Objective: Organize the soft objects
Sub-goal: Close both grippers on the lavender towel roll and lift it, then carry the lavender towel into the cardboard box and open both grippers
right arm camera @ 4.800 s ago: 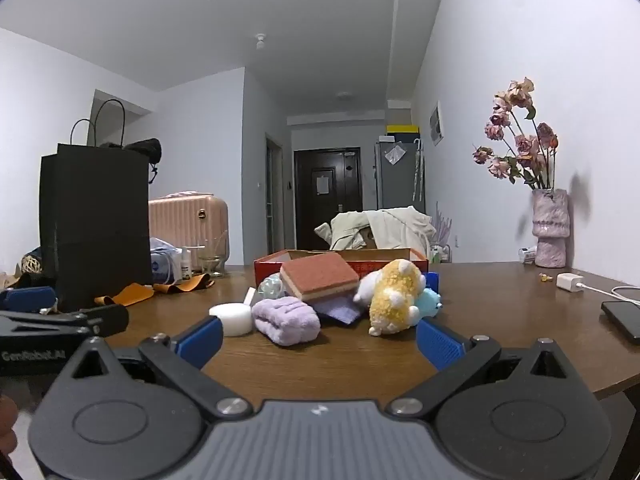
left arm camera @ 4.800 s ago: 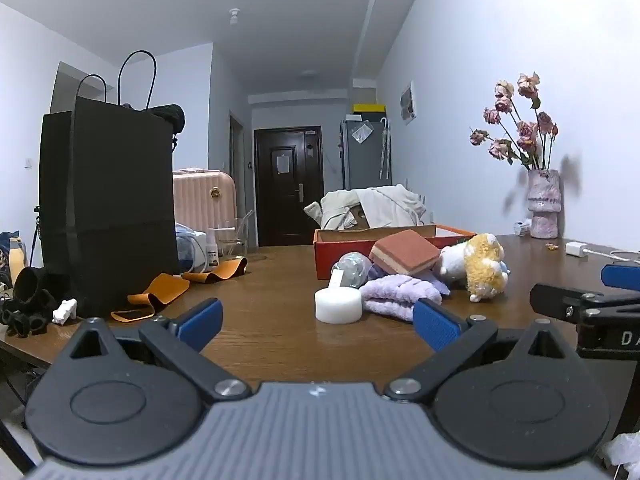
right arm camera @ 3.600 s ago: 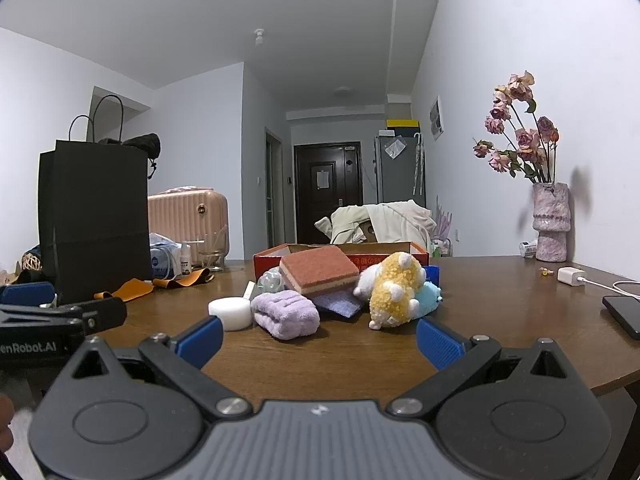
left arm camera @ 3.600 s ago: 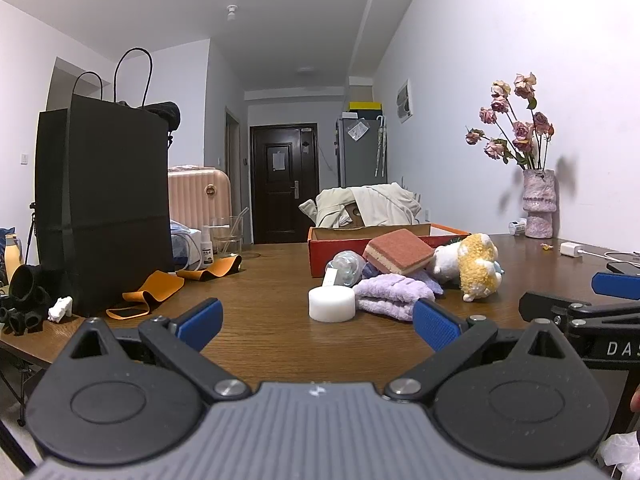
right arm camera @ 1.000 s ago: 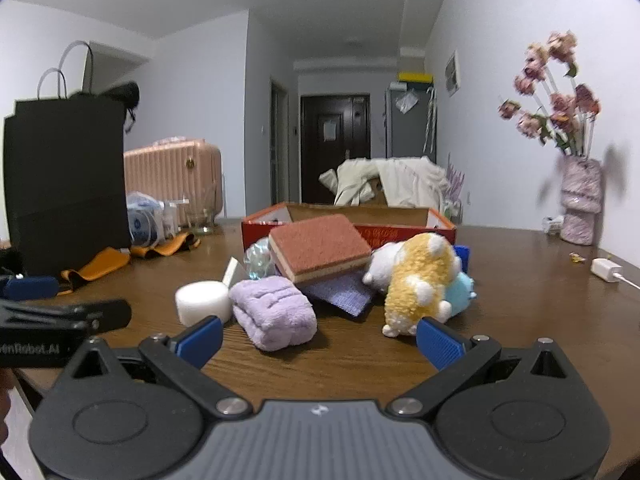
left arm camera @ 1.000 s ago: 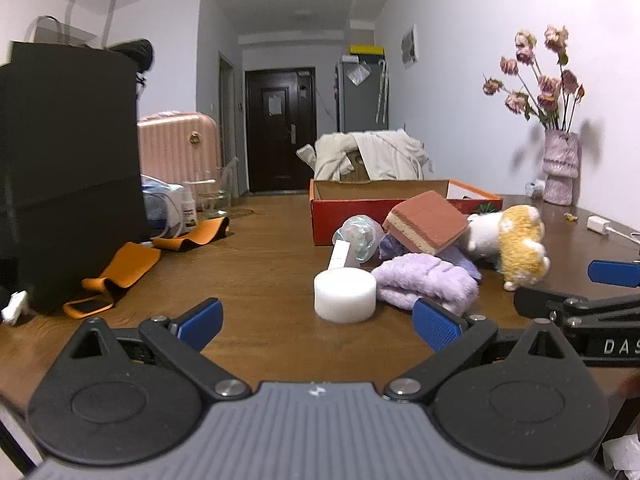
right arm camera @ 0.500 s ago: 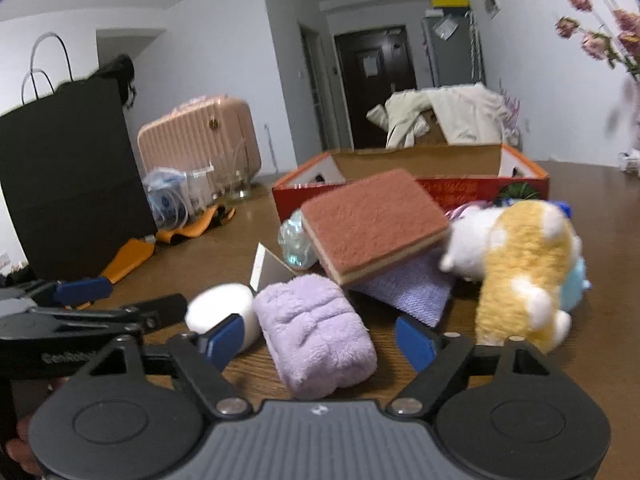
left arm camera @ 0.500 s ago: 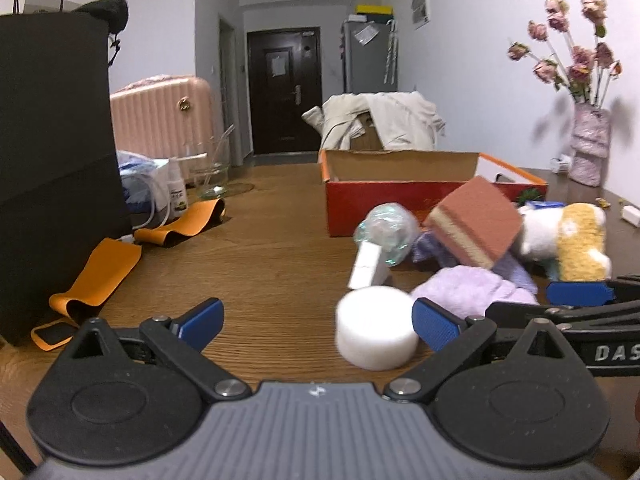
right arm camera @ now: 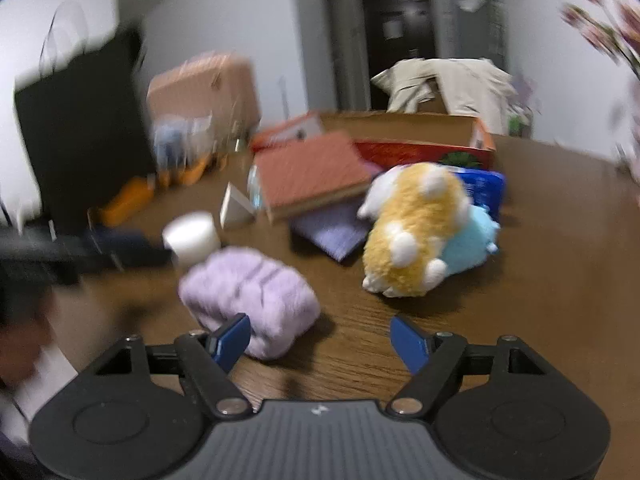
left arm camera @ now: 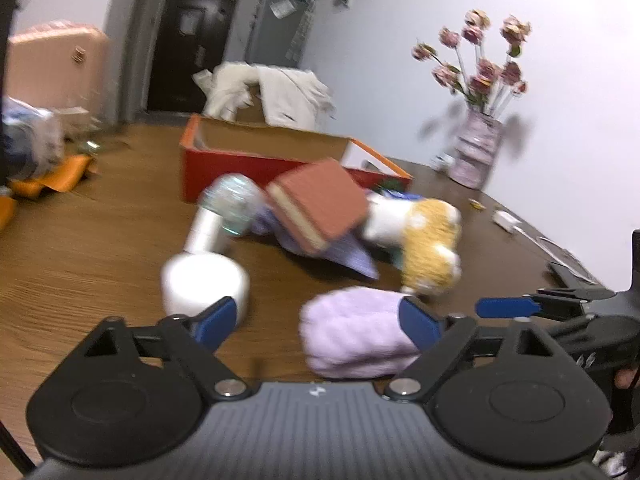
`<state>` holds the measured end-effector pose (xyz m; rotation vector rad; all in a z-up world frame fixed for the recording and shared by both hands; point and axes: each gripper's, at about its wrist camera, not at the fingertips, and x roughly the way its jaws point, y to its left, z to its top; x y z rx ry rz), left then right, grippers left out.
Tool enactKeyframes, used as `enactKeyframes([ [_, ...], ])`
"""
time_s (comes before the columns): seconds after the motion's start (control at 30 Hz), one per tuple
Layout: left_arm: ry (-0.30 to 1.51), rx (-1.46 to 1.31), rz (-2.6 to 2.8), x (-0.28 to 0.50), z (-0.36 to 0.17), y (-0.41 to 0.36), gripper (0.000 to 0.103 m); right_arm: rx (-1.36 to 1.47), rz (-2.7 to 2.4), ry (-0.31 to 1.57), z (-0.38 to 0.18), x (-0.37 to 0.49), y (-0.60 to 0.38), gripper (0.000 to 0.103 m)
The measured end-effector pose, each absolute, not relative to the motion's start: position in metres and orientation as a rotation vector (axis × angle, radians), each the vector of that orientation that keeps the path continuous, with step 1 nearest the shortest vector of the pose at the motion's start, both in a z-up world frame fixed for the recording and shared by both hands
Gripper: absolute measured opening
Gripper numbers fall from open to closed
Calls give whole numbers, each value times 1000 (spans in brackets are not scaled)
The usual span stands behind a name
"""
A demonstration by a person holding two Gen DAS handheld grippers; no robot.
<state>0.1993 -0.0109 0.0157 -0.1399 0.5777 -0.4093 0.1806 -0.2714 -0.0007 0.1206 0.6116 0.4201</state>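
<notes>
A lilac fluffy roll [left arm camera: 356,332] [right arm camera: 252,296] lies on the wooden table, nearest both grippers. Behind it lie a yellow-and-white plush [left arm camera: 428,240] [right arm camera: 416,232] on a light blue plush [right arm camera: 472,244], a red-brown sponge [left arm camera: 320,204] [right arm camera: 312,176] on a purple cloth [right arm camera: 332,232], and a white round foam block [left arm camera: 204,280] [right arm camera: 192,236]. An open red box [left arm camera: 224,156] [right arm camera: 420,148] stands at the back. My left gripper [left arm camera: 316,320] is open, its right finger against the lilac roll. My right gripper [right arm camera: 320,340] is open, its left finger by the roll.
A clear bubble ball [left arm camera: 232,204] and a white wedge [right arm camera: 236,208] lie by the sponge. A black paper bag [right arm camera: 84,132], orange straps [right arm camera: 132,196] and a pink suitcase [right arm camera: 204,88] are left. A vase of dried flowers [left arm camera: 476,152] stands at the right wall.
Both grippers have moved forward and down to the pile. The lilac roll now sits close in front of both, apart from the sponge and cloth. Both views are blurred by motion.
</notes>
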Motion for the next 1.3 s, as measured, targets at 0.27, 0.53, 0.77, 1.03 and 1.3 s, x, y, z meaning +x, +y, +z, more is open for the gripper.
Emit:
enactKeyframes([
  [0.27, 723, -227, -415, 230, -2, -21, 51, 468, 392, 605, -24, 197, -265, 57],
  [0.53, 748, -346, -436, 229, -2, -12, 27, 470, 400, 644, -28, 206, -250, 17],
  [0.77, 577, -348, -486, 264, 75, -8, 26, 408, 479, 497, 51, 234, -257, 15],
  [1.03, 627, -308, -380, 465, 120, -4, 27, 311, 559, 559, 129, 443, -246, 15],
  [1.3, 770, -233, -182, 620, 58, 4, 33, 357, 434, 826, 60, 641, -203, 18],
])
